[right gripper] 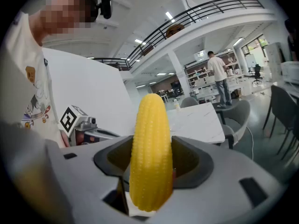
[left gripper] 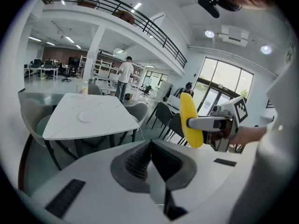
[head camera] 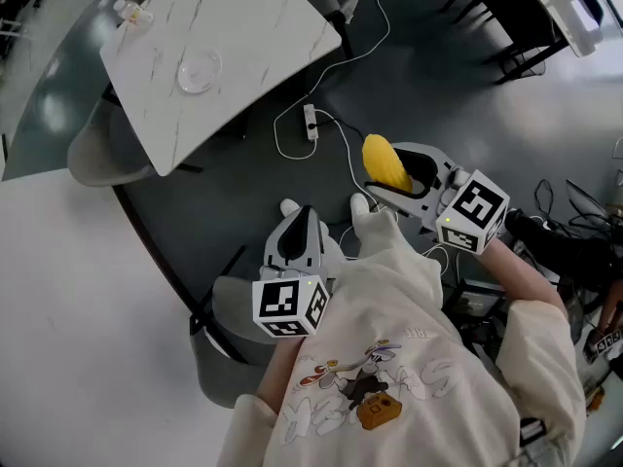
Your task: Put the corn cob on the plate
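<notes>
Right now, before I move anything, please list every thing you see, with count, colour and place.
corn cob: 1, yellow, held in right gripper
plate: 1, pale, on the table
table: 1, white marble, ahead
small item: 1, pale, table's corner, too small to identify
chairs: several, grey, around the table
cable: 1, white, on the floor
left gripper: 1, white, shut, empty
right gripper: 1, white, shut on corn cob

- White marble-top table [head camera: 243, 27] on grey floor [head camera: 467, 125]; grey chairs [head camera: 95, 156] around it.
- Mezzanine with black railing [left gripper: 117, 8] overhead.
- Tall windows [left gripper: 224, 85], possibly glass doors; ceiling spotlights [left gripper: 209, 33] lit.
</notes>
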Tool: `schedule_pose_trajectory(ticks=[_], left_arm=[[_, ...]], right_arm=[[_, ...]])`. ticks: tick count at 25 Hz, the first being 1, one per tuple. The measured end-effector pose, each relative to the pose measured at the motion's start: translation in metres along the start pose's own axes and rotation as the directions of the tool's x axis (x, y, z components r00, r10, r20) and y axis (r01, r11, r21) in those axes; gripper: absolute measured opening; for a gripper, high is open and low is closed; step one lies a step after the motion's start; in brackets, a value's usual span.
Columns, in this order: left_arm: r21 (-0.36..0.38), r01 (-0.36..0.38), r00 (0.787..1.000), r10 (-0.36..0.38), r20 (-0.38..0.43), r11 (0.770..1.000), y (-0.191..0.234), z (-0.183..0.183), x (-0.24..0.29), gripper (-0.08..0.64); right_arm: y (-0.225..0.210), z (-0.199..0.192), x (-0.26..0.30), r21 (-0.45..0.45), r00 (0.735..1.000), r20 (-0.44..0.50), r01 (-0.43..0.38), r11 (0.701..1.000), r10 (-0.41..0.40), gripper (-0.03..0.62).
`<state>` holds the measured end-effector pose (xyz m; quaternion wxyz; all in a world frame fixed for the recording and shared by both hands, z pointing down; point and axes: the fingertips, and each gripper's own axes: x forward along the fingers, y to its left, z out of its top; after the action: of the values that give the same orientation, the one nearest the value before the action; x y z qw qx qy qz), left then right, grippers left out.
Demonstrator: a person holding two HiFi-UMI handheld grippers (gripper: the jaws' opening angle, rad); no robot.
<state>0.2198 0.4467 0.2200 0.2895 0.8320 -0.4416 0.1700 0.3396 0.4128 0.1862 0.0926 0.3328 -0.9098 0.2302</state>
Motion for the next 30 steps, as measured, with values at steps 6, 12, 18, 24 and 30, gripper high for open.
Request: schedule_pose_trajectory(ticks=[6, 12, 18, 24, 30], left_arm=[[-0.007, -0.011, 1.000, 0.011, 0.002, 1.000, -0.034, -0.018, -0.012, 0.011], [0.013, -0.041, 0.999, 0.041, 0.031, 0.999, -0.039, -0.022, -0.028, 0.011], [-0.021, -0.087, 0.993, 0.088, 0.073, 0.996, -0.032, -0.036, -0.041, 0.011], [-0.046, -0.124, 0.987, 0.128, 0.098, 0.991, -0.032, -0.037, -0.051, 0.011], [-0.088, -0.147, 0.986, 0.153, 0.063, 0.985, -0.013, -0.045, -0.061, 0.011]], right_arm=[[0.035, -0.029, -0.011, -0.016, 0.996, -0.036, -0.085, 0.996, 0.085, 0.245], [0.061, -0.028, -0.010, -0.032, 0.988, -0.024, -0.151, 0.988, 0.150, 0.247], [0.079, -0.031, -0.008, -0.053, 0.981, -0.015, -0.195, 0.979, 0.194, 0.247], [0.073, -0.027, -0.018, -0.043, 0.983, -0.005, -0.183, 0.982, 0.183, 0.246], [0.070, -0.038, -0.010, 0.033, 0.985, -0.027, -0.167, 0.985, 0.168, 0.247]])
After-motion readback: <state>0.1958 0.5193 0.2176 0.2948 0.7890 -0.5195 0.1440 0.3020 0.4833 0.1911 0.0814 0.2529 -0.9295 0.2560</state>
